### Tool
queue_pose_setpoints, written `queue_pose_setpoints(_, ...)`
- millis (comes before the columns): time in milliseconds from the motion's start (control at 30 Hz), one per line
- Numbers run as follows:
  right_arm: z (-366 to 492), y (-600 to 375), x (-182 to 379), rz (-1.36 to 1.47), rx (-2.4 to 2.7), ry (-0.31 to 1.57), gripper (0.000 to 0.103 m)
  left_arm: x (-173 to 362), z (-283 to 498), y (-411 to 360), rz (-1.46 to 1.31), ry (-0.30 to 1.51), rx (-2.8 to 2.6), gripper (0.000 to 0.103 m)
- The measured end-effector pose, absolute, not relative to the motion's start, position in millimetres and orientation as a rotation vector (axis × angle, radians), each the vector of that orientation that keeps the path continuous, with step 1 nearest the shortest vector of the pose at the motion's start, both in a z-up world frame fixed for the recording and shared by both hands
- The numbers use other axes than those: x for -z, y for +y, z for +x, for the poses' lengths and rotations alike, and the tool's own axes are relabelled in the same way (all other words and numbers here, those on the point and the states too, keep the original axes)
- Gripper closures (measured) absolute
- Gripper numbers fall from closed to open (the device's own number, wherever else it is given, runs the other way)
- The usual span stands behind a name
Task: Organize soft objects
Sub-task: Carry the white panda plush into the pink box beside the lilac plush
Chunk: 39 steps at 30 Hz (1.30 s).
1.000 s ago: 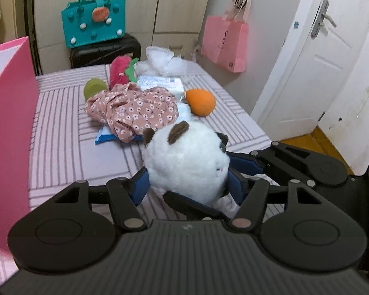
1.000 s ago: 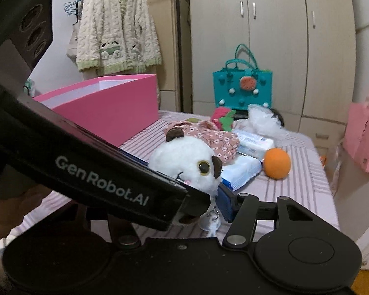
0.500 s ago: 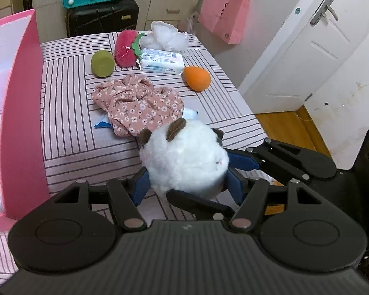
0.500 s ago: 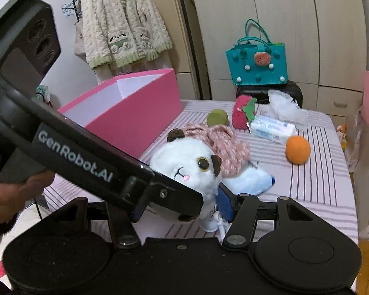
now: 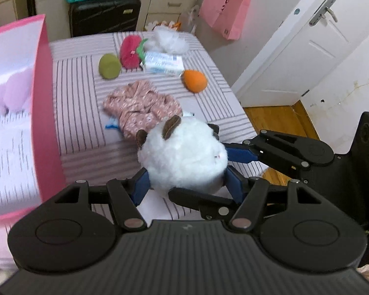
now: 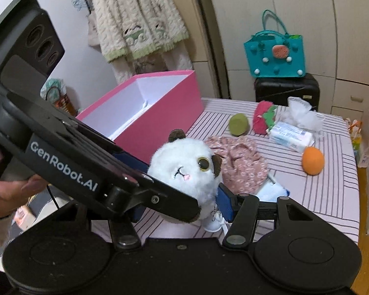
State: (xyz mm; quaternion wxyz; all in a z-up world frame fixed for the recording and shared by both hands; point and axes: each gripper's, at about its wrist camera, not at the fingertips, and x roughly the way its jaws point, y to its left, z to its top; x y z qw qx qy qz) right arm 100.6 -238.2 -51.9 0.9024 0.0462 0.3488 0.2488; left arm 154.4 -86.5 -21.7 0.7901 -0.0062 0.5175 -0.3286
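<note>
A white plush toy [image 5: 182,157] [image 6: 184,167] with brown ears hangs above the striped bed [image 5: 81,123], held from two sides. My left gripper [image 5: 187,184] is shut on its lower body, blue pads pressing into the fur. Across it, my right gripper [image 6: 182,206] is shut on the same toy; its left finger is hidden behind the left gripper's body. A pink box [image 5: 44,123] [image 6: 160,113] stands open just left of the toy, with a pale pink soft thing [image 5: 9,93] inside.
On the bed lie a floral cloth [image 5: 140,108], an orange ball [image 5: 194,81], a green ball [image 5: 109,66], a red plush [image 5: 129,54], a tissue pack [image 5: 163,62] and a white bag [image 5: 167,41]. The bed's edge and a door [image 5: 307,56] are at right. A person's hand [image 6: 9,191] grips the left tool.
Both grippers have risen with the plush toy between them and tilted further down. The bed items sit lower in view and the pink box's inside now shows.
</note>
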Motion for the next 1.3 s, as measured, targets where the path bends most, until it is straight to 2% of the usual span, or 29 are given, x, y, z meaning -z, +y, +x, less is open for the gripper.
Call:
queue_pose_setpoints(367,104,-221,34,0.121,-0.584,0.785,0.040,7,152,-63,-0.043,1.160,0.677,0.039)
queue_pose_setpoints(933,89,-169,-8,0.083,-0.730,0.884,0.040,-20,124,4,-0.165,1.202,0.641,0.031)
queue_pose_setpoints(1067,84,-151,-25,0.043,-0.772,0.863,0.040,-34,112,26,-0.191,1.171,0.610,0.031)
queue_pose_setpoints(1300,86,-119,-60,-0.023,-0.828,0.737,0.040,-69,102,60,-0.204,1.015,0.552,0.030)
